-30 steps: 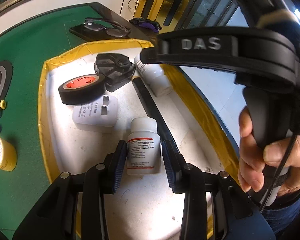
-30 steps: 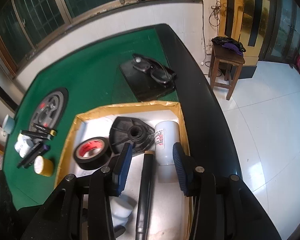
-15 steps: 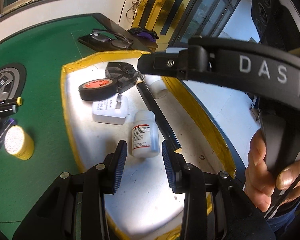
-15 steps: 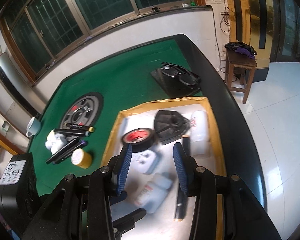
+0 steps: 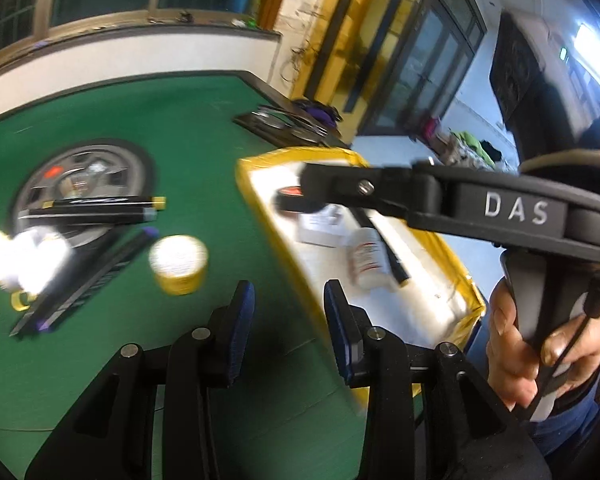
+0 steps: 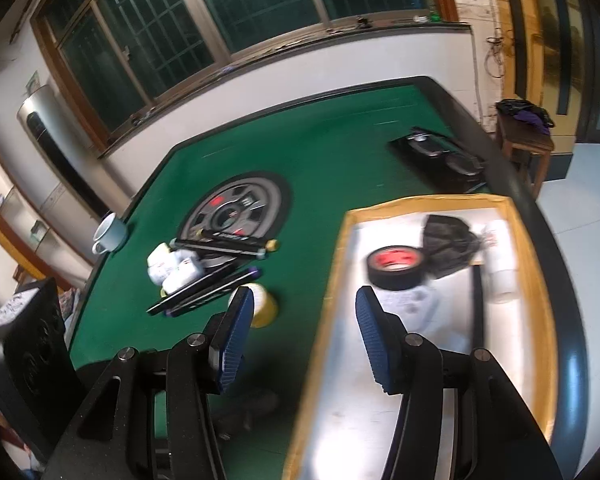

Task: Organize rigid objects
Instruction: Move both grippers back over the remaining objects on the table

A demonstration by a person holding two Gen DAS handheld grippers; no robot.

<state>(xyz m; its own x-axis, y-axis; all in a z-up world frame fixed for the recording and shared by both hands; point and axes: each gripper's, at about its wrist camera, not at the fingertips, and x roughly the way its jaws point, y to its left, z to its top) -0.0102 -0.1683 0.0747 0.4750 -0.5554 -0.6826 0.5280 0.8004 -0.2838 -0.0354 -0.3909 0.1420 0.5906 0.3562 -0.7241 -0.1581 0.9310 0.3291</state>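
green felt covers the table [image 6: 340, 148] under both my grippers. my left gripper [image 5: 288, 300] hangs over the felt beside the yellow-rimmed tray [image 5: 260, 204], its jaws partly parted with nothing between the pads. my right gripper [image 6: 304, 332] sits above the tray's near-left rim, its jaws having just been opening, and nothing is between them either. my right hand [image 5: 528, 356] shows in the left view, wrapped around that gripper's handle.

inside the tray: a black tape roll [image 6: 396, 266] with a red core, a black plastic part [image 6: 452, 246] touching it, a white charger block [image 5: 324, 226], a white bottle [image 5: 366, 258] lying on its side, a black rod [image 5: 384, 248] just beside that bottle, and a 2nd white bottle [image 6: 500, 256] at the far-right wall.

on the felt, outside the tray: a yellow jar [image 5: 178, 264], black markers [image 5: 100, 210], white items too blurred to identify [image 5: 24, 256], and a wheel-pattern mat [image 6: 240, 208].
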